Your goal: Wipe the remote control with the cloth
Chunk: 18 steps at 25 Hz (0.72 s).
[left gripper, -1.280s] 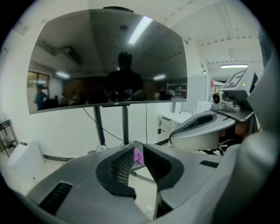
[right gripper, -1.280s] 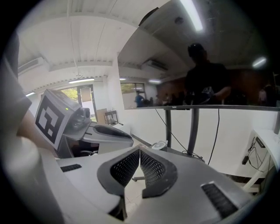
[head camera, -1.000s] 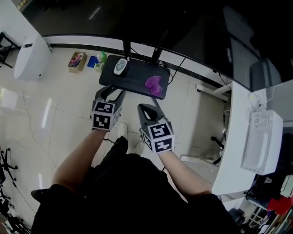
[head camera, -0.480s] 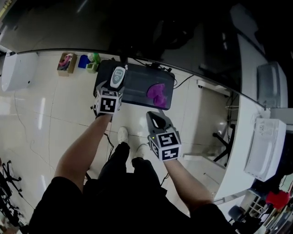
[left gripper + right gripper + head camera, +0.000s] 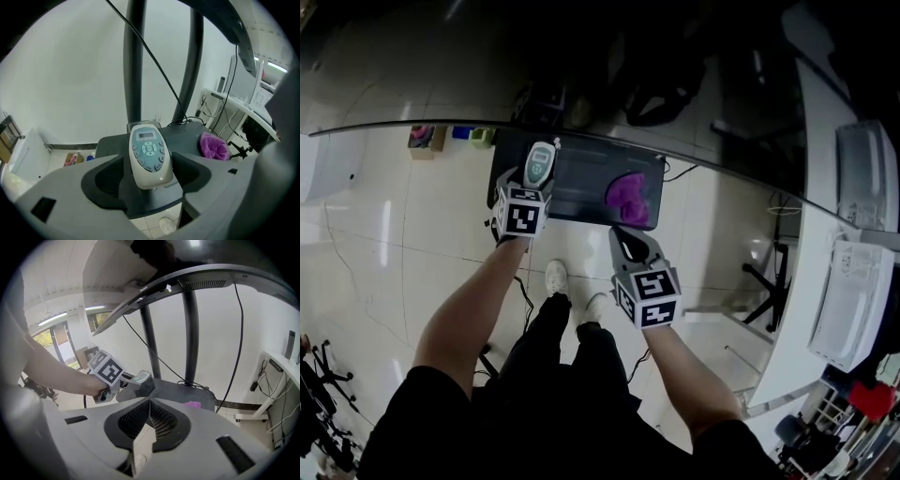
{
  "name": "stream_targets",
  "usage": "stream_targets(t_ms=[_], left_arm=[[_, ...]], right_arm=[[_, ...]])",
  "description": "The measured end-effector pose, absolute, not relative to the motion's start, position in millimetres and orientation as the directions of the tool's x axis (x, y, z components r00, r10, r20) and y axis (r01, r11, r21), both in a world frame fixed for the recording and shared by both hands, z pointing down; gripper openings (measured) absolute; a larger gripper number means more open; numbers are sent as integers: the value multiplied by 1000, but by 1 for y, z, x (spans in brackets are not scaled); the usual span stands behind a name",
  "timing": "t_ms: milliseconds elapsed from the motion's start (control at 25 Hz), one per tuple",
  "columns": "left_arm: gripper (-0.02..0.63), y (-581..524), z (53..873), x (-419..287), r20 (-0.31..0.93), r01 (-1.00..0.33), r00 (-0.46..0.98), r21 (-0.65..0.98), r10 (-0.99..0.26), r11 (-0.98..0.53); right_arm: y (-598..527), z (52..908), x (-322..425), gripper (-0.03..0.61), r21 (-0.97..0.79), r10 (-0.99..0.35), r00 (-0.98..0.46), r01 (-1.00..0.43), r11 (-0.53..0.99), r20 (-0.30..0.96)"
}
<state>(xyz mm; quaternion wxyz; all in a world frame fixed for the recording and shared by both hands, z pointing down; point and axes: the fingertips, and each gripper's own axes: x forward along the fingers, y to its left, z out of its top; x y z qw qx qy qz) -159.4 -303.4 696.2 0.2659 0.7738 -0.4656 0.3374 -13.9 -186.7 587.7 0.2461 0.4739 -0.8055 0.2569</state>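
Observation:
A white and grey remote control [image 5: 539,164] lies at the left front of a dark platform [image 5: 577,183], its near end past the front edge. My left gripper [image 5: 531,184] stands open around the remote [image 5: 149,154], one jaw on each side, with a gap showing on both sides. A crumpled purple cloth [image 5: 626,195] rests on the right part of the platform [image 5: 185,136], also seen as the cloth [image 5: 213,146] in the left gripper view. My right gripper [image 5: 627,236] is shut and empty, just before the platform's front edge below the cloth [image 5: 191,404].
Two dark posts [image 5: 133,61] and a black cable rise from the platform's back under a large screen. A white desk [image 5: 787,281] with a white device [image 5: 853,300] is at the right. A box of small items [image 5: 422,136] sits on the floor at the left. The person's shoes [image 5: 555,277] are below.
My left gripper has moved forward from before the platform to the remote, and its jaws now stand around it. The right gripper has come a little closer to the platform's front edge.

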Motion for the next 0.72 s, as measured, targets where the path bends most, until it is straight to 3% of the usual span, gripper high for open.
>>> stream_targets(t_ms=[120,440,600,720], left_arm=[[249,-303,699,-158,780,-899,316,63,-540,-434],[239,-296,692,-163,779,-894,319,59,-540,-444],[239,-288,681,-171,762,-901,319,58,-564,-430],[238,-279,670,-174,755,-897,323,52,-571,-439]], right_arm=[[-189,598,-12,29,-178,-631,-423,-893,414,650],[-224,637,15,50,-57,-630,-309,-920,387,713],[-243,679,36,224,20,-590,-222,-927,375,776],[-256,711,48,241,63,-550,-173,-921,383,817]])
